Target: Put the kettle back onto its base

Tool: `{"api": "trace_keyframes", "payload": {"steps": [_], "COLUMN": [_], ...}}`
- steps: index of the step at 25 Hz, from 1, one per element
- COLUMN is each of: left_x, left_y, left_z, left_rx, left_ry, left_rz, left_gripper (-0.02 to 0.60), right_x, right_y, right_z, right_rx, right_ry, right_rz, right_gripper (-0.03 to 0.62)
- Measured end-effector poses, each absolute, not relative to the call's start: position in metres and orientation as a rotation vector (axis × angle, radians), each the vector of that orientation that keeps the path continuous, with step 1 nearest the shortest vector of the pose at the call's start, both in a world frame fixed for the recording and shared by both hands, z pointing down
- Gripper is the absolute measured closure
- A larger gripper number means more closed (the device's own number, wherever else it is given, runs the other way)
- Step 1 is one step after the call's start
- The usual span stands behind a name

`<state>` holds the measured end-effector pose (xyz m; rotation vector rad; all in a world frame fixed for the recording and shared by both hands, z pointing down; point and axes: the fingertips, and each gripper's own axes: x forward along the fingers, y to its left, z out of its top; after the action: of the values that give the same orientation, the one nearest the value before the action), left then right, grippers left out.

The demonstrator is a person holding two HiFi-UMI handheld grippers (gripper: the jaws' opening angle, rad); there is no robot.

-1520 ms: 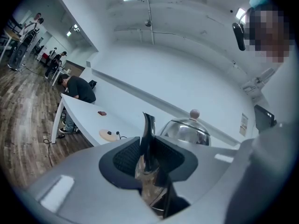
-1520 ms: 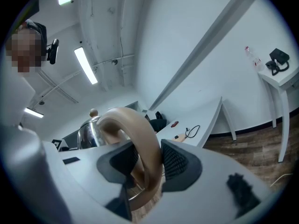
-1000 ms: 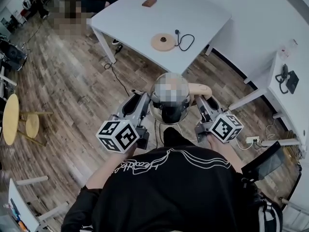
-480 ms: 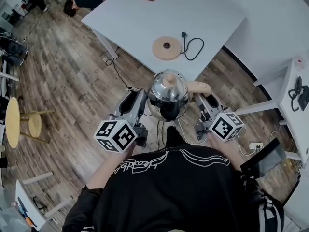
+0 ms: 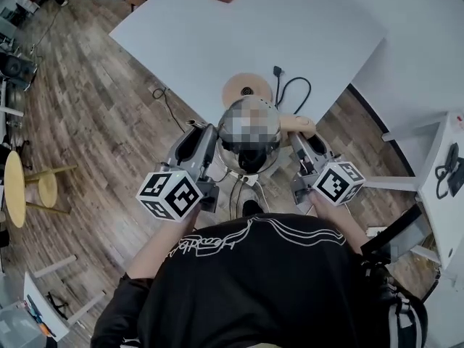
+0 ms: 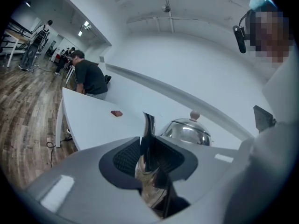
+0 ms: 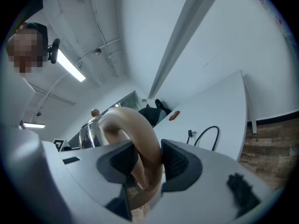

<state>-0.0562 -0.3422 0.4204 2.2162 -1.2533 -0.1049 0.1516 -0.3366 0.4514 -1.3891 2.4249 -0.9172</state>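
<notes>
Head view: kettle (image 5: 246,159) is in the air between both tools, over the near edge of the tabletop (image 5: 312,27), not on its base (image 5: 243,89) yet. The base is the flat disc at 12 o'clock of the kettle, just beyond it, with its cord (image 5: 297,89) looping off at 3 o'clock. Left tool (image 5: 194,133) comes in at the kettle's 9 o'clock, right tool (image 5: 299,140) at its 3 o'clock, on the tan handle (image 5: 301,125). Left gripper view: left tool (image 6: 148,155) is clenched on the thin metal spout (image 6: 148,129), with the kettle body (image 6: 187,133) and lid knob (image 6: 195,114) behind it at 2 o'clock. The base is not visible here. Right gripper view: right tool (image 7: 142,160) is clamped on the handle (image 7: 135,129), its pads against both sides. The cord (image 7: 210,134) lies on the tabletop (image 7: 219,111) at 3 o'clock. My read on the step: carry toward 12 o'clock and hold the kettle level. The spout grip is narrow and looks likely to pivot, so let the handle side take the load. Centre the kettle bottom over the disc's middle contact, then lower straight down without sliding in sideways. Keep the cord out from under the kettle. Only let go once the kettle sits flat.
</notes>
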Motion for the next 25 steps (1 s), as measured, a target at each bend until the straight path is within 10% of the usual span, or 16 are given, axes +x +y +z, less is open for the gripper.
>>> {"api": "trace_keyframes", "payload": {"steps": [25], "left_x": [-0.058], "left_y": [-0.482], "left_z": [0.448], "left_rx": [2.359], "left_ry": [-1.198], "left_rz": [-0.163], "left_gripper": [0.480], "right_x": [0.147], "right_y": [-0.488], "right_z": [0.467], "right_rx": [-1.343], "right_ry": [2.533], "right_rz": [-0.748], "right_gripper": [0.444]}}
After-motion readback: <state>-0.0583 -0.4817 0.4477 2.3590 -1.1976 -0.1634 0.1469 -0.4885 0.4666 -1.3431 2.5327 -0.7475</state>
